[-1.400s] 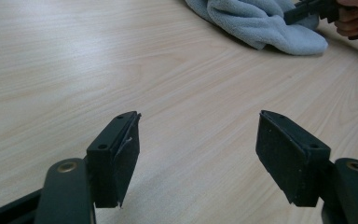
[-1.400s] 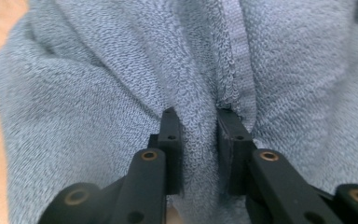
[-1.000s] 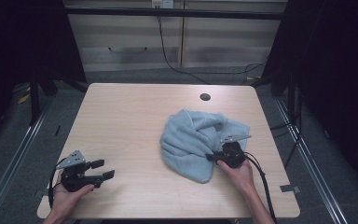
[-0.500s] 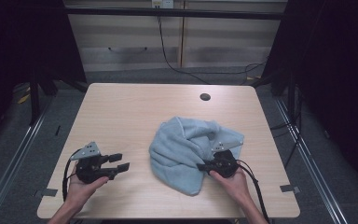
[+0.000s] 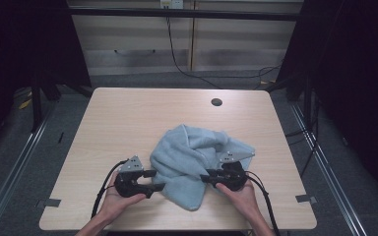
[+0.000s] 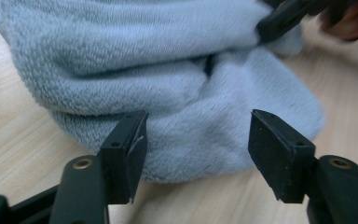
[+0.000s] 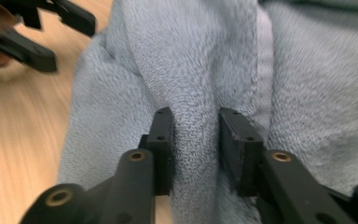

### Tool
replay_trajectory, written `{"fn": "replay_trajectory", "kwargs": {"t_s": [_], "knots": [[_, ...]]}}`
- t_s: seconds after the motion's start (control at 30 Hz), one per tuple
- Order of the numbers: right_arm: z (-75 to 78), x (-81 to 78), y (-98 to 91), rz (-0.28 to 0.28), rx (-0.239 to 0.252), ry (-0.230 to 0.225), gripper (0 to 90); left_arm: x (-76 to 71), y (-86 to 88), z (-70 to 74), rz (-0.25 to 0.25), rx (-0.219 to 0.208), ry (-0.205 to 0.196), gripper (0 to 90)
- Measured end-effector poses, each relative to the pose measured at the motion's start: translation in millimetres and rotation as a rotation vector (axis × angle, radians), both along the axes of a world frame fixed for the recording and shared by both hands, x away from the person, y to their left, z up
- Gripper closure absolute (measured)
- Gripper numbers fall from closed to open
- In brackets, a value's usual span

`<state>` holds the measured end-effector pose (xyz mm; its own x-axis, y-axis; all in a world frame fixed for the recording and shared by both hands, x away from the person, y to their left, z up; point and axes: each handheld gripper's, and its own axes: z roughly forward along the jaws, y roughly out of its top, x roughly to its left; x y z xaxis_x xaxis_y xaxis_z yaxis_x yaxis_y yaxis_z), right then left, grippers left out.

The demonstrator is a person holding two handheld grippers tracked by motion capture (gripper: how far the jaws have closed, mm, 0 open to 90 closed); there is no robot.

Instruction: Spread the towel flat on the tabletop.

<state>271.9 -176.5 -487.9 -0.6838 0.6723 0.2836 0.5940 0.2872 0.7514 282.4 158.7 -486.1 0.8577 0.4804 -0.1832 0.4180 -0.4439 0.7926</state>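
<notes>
**Desk:** What are the jaws doing?

**Photographer:** The right gripper (image 7: pixel 195 135) has its jaws pressed in on a raised ridge of the light blue towel (image 5: pixel 197 160), the pile bulging between the two pads. The left gripper (image 6: pixel 193 140) stands with its jaws spread wide and nothing between them; they frame the towel's near rounded fold, seemingly just short of touching it.

**Desk:** And where is the towel itself?

**Photographer:** Bunched in a loose heap on the wooden surface (image 5: pixel 128 118), toward the person's edge and a little to the right of centre. The left gripper sits at the towel's left edge, the right gripper at its near right side. A small dark round hole (image 5: pixel 216 102) in the surface lies well beyond the towel, on the far side.

**Desk:** How far along would you judge the work?

**Photographer:** Early, I'd say. One pinch is made, the second is not yet taken. The towel is crumpled, with no flat panel or neat fold anywhere, so spreading or folding it appears wholly ahead.
</notes>
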Motion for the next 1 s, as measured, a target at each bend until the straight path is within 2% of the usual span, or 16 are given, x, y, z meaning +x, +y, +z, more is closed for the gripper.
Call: {"fn": "replay_trajectory", "kwargs": {"t_s": [0.03, 0.1, 0.13, 0.27, 0.37, 0.47, 0.53, 0.6, 0.63, 0.67, 0.7, 0.77, 0.8, 0.83, 0.93, 1.0], "knots": [[5.0, -2.6, -4.1, -0.007, 0.001, -0.026, 59.4, 1.1, -0.5, -1.4, 0.012, 0.004, 0.001, 35.6], [6.4, -4.0, -8.0, -0.029, -0.002, -0.040, 55.2, 2.5, -2.4, -5.9, 0.022, 0.015, 0.010, 34.4], [6.4, -4.9, -9.5, -0.038, -0.004, -0.037, 53.4, 2.4, -4.7, -8.9, 0.014, 0.040, 0.004, 34.4], [0.7, -5.4, -13.5, -0.059, -0.040, -0.027, 46.8, 0.7, -10.2, -12.9, 0.007, 0.076, -0.011, 34.7], [-2.4, -4.3, -12.4, -0.048, -0.064, -0.026, 46.1, 0.2, -13.1, -15.1, 0.016, 0.117, -0.036, 47.5], [-6.7, -4.7, -7.3, -0.037, -0.093, -0.025, 46.3, 1.7, -12.9, -14.8, 0.025, 0.120, -0.036, 61.0], [-8.5, -4.6, -2.9, 0.000, -0.121, -0.028, 53.2, 3.1, -12.7, -13.6, 0.027, 0.126, -0.024, 69.7], [-10.1, -4.0, -0.1, 0.024, -0.146, -0.020, 57.2, 3.5, -12.3, -13.3, 0.026, 0.129, -0.024, 72.8], [-10.6, -3.9, 2.7, 0.016, -0.164, -0.025, 71.1, 4.3, -10.6, -12.2, 0.029, 0.125, -0.016, 73.7], [-10.6, -3.9, 2.7, 0.016, -0.164, -0.025, 71.1, 4.3, -10.6, -12.2, 0.029, 0.125, -0.016, 74.2], [-9.4, -2.9, 2.5, 0.021, -0.156, -0.025, 78.8, 5.8, -8.3, -11.9, 0.027, 0.114, -0.013, 74.4], [-6.6, -2.9, 0.6, 0.023, -0.145, -0.039, 80.3, 8.4, -0.6, -7.7, 0.045, 0.071, -0.007, 75.0], [-6.6, -2.9, 0.6, 0.023, -0.145, -0.039, 80.3, 8.4, -0.6, -7.7, 0.045, 0.071, -0.007, 75.2], [2.9, -4.2, -5.1, 0.004, -0.101, -0.068, 80.9, 9.6, 7.1, -1.5, 0.057, 0.036, -0.013, 75.3], [21.3, -6.3, -14.8, -0.013, -0.050, -0.113, 80.9, 10.4, 19.1, 11.9, 0.074, -0.017, -0.030, 75.8], [36.8, -9.3, -23.6, -0.043, -0.023, -0.149, 81.1, 10.2, 28.5, 24.0, 0.089, -0.075, -0.043, 76.2]]}}
